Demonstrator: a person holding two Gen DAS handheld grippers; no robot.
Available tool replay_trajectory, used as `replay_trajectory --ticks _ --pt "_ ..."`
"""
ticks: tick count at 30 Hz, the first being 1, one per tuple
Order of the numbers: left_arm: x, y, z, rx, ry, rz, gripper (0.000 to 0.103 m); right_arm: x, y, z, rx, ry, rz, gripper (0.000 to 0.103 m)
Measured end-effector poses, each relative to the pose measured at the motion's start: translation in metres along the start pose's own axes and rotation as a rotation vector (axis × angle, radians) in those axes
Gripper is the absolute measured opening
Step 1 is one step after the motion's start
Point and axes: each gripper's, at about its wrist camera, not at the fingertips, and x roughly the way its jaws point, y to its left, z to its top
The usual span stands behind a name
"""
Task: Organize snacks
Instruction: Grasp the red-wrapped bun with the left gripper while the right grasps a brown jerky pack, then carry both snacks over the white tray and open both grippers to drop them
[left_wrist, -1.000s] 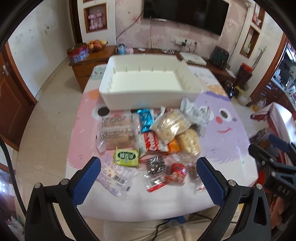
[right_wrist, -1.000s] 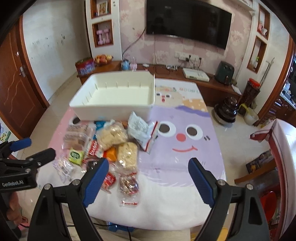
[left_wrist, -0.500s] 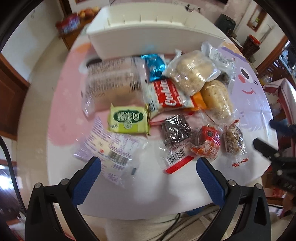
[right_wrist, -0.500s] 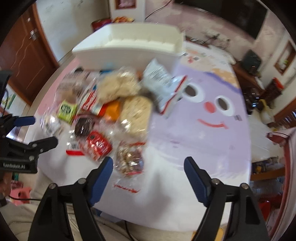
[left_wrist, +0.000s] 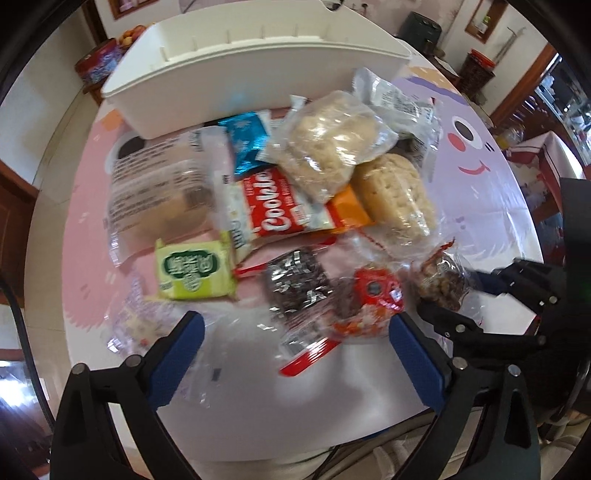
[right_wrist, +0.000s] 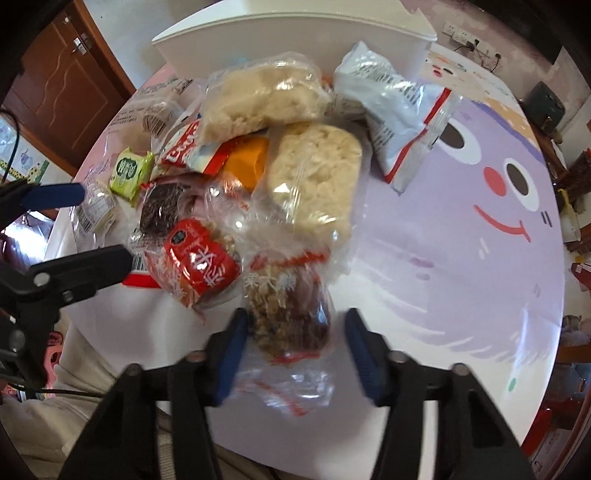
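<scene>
Right gripper (right_wrist: 291, 336), jaws just closing around a nut-brittle packet (right_wrist: 288, 314) at six o'clock, not yet pinching; left gripper (left_wrist: 295, 354) spread wide.

We are in a home's living room: the round table (right_wrist: 461, 258) wears a cartoon-face cloth, and beyond it stand a brown wooden door (right_wrist: 62, 85), a low sideboard with a fruit bowl (left_wrist: 131, 34) and a patterned tin (left_wrist: 99, 63), and wall sockets (right_wrist: 458, 31) (cables plugged in).
</scene>
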Motion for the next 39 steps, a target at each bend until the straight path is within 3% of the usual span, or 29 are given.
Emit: replay_trajectory --ticks 9,17,20,22,23,24,27,31,39 --pt "0.023 -0.043 0.011 0.089 0.053 0.023 0.082 -0.007 -0.029 -0.013 0.090 -0.016 0.010 0.034" --pt "0.046 -0.083 0.019 0.191 0.095 0.107 0.074 -0.009 -0.045 -0.018 0.116 -0.028 0.030 0.033" --pt "0.050 -0.099 0.019 0.242 0.073 0.163 0.070 -0.008 -0.047 -0.020 0.113 -0.032 0.031 0.033" --pt "0.051 -0.105 0.020 0.249 0.064 0.168 0.064 -0.007 -0.049 -0.021 0.116 -0.034 0.037 0.033" --pt "0.050 -0.107 0.020 0.252 0.056 0.173 0.056 -0.007 -0.050 -0.021 0.116 -0.035 0.038 0.033" --pt "0.048 -0.108 0.019 0.255 0.049 0.171 0.047 -0.007 -0.053 -0.022 0.116 -0.035 0.039 0.033" --pt "0.043 -0.107 0.019 0.228 0.044 0.134 0.046 -0.008 -0.055 -0.026 0.114 -0.036 0.038 0.033" --pt "0.029 -0.087 0.023 0.130 0.008 0.030 0.046 -0.009 -0.056 -0.027 0.115 -0.034 0.040 0.032" --pt "-0.011 -0.058 0.022 0.024 -0.079 -0.031 0.045 -0.018 -0.051 -0.027 0.133 -0.057 0.028 0.031"
